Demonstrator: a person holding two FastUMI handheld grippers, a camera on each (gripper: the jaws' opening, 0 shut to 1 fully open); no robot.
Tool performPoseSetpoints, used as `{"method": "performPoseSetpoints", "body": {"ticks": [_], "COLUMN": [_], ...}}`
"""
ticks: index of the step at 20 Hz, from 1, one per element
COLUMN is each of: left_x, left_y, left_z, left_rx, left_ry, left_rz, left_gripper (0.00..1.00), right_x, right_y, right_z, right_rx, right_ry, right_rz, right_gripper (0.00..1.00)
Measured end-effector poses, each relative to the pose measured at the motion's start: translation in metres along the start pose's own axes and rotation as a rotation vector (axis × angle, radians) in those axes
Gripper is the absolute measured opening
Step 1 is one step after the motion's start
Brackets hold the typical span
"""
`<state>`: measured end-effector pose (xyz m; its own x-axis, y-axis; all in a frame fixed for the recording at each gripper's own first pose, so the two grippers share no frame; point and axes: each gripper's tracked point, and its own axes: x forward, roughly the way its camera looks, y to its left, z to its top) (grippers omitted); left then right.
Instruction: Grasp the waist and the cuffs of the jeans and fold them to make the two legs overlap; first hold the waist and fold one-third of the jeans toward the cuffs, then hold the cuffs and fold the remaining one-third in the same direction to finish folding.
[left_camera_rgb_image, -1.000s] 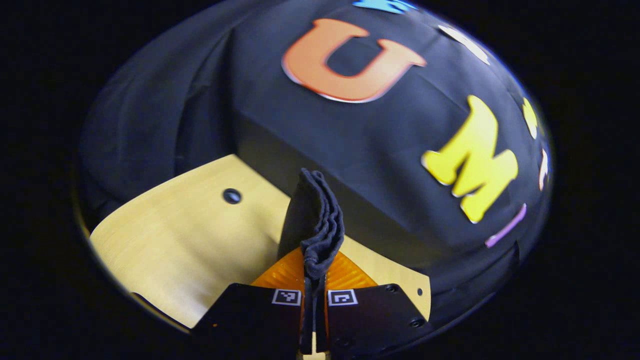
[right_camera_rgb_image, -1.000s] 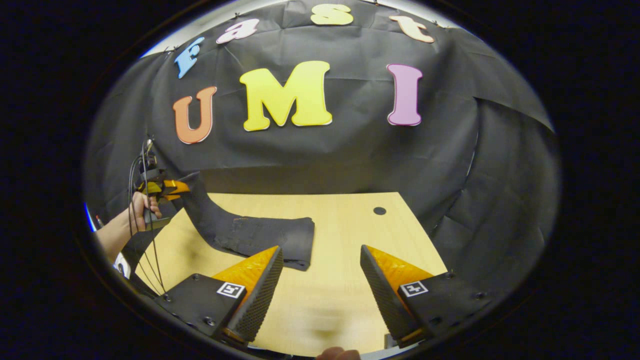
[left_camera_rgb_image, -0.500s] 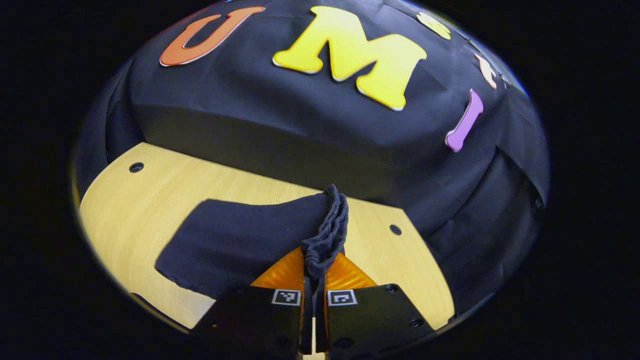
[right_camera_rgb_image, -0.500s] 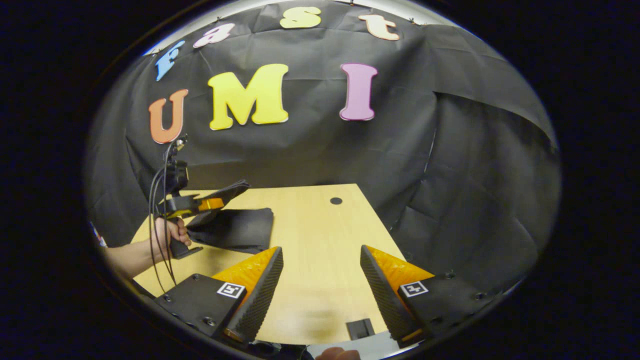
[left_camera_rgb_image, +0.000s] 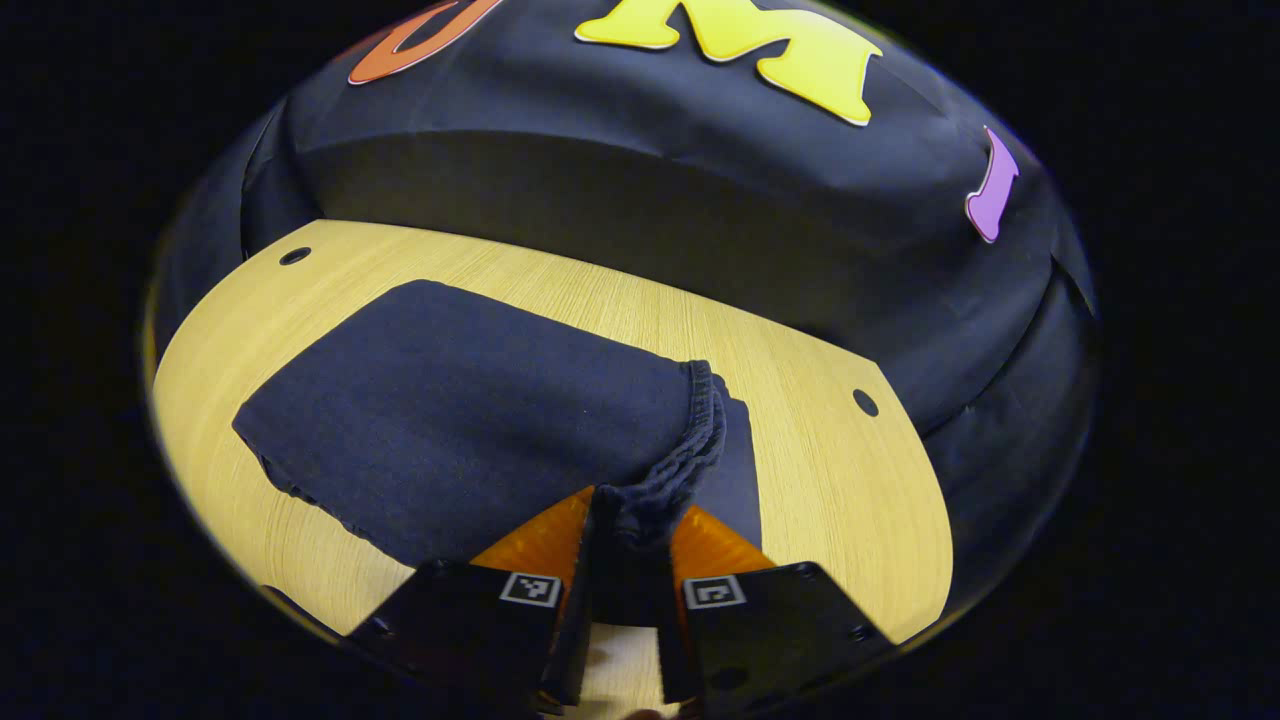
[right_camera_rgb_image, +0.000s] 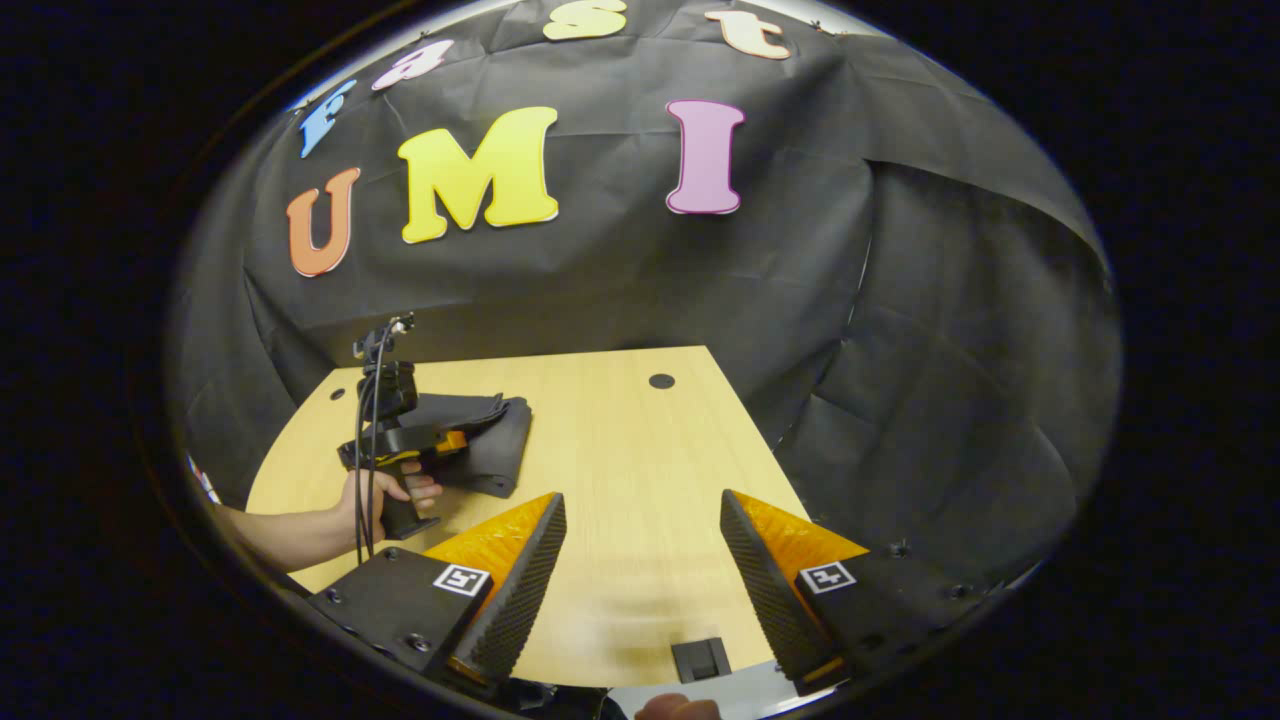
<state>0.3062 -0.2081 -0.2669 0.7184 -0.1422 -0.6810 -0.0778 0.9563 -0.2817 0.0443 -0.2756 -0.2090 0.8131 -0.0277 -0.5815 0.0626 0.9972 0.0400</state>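
**Jeans: laying down the last fold**

Jeans (left_camera_rgb_image: 470, 430) lie as a dark folded stack on the left part of the table (left_camera_rgb_image: 830, 470), and my left gripper (left_camera_rgb_image: 628, 525) has its jaws pinching the bunched hem at the stack's right edge. I judge this the closing fold: lower the hem flush onto the layers, square the edges, then release gently. My right gripper (right_camera_rgb_image: 640, 560) hangs over bare table, jaws spread and holding nothing.
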Motion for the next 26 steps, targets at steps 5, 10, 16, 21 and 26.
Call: {"method": "performPoseSetpoints", "body": {"ticks": [5, 10, 16, 21, 26], "left_x": [-0.026, -0.107, -0.263, -0.381, -0.437], "left_y": [-0.028, -0.030, 0.024, 0.057, 0.094], "left_z": [0.003, 0.036, 0.137, 0.214, 0.215], "left_rx": [0.040, 0.030, 0.142, 0.238, 0.212], "left_ry": [0.014, -0.070, -0.386, -0.662, -0.732], "left_rz": [-0.036, -0.127, -0.127, -0.011, 0.015], "left_gripper": [1.00, 1.00, 0.99, 1.00, 0.98], "right_x": [-0.007, -0.013, -0.032, -0.077, -0.129], "right_y": [0.011, 0.062, 0.176, 0.239, 0.262], "right_z": [0.004, 0.033, 0.083, 0.130, 0.163], "right_rx": [0.010, 0.006, -0.049, -0.101, -0.034], "right_ry": [-0.030, -0.123, -0.262, -0.429, -0.594], "right_rz": [0.021, 0.096, 0.248, 0.248, 0.222], "right_gripper": [0.96, 0.94, 0.99, 0.93, 0.93]}}
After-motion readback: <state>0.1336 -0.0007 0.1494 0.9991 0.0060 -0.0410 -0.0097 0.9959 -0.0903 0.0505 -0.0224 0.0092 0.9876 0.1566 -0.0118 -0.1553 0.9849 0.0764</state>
